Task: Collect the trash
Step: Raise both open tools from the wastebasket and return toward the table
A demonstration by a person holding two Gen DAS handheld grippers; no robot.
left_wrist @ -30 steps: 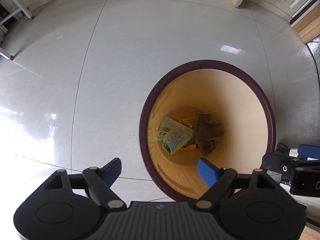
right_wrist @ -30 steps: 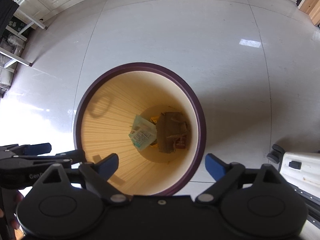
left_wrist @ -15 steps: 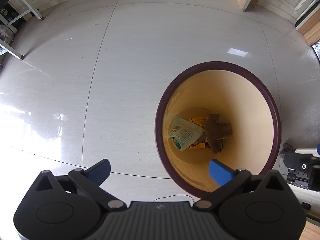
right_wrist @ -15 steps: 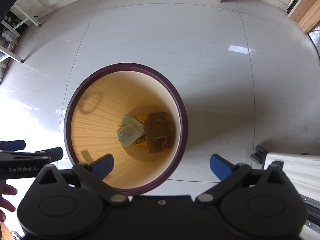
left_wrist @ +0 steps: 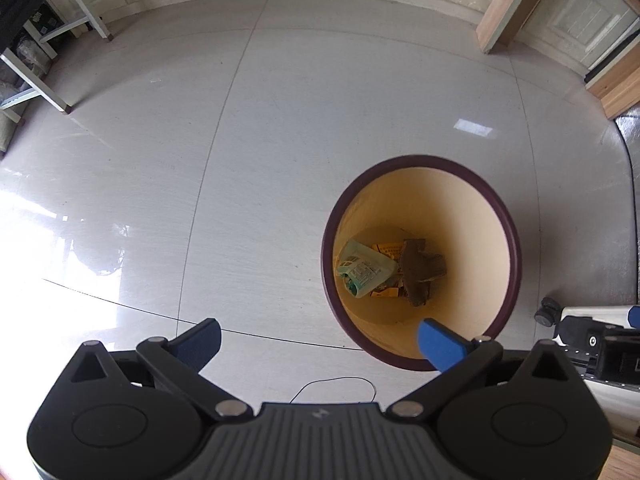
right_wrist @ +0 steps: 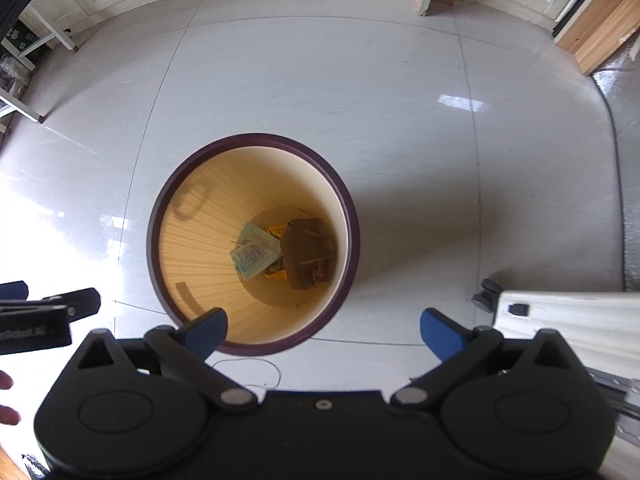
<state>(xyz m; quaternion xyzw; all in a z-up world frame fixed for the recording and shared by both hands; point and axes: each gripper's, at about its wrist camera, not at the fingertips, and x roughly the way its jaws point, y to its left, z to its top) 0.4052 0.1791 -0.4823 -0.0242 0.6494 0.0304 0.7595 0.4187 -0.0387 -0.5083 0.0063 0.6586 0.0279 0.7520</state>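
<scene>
Left wrist view: the left gripper [left_wrist: 318, 338] points down over the tiled floor [left_wrist: 240, 140] with its two blue pads spread wide and nothing between them, its jaws having just been opening; the trash bin [left_wrist: 508, 216], a round one with a dark purple rim and cream inner wall, stands on the floor under the right pad; at its bottom lie three pieces I can count: one pale green wrapper [left_wrist: 366, 268], one yellow packet [left_wrist: 386, 250] partly covered, and one crumpled brown paper [left_wrist: 420, 270]; a thin dark cable [left_wrist: 336, 384] loops on the floor just beside the bin. I judge the step to be the release over the bin; to do it well, keep the pads apart and lift straight up clear of the rim, so nothing catches or tips it.

Right wrist view: the right gripper [right_wrist: 324, 330] also points down, two blue pads spread wide and empty, its jaws having just been opening; the one bin sits under its left pad, the same three pieces of trash at the bottom; the left gripper's black body shows at the left edge, and two fingertips [right_wrist: 6, 382] below it; one white cart [right_wrist: 568, 320] on small wheels stands near the bin's right; no loose trash shows on the floor, so the next thing is to look wider.
</scene>
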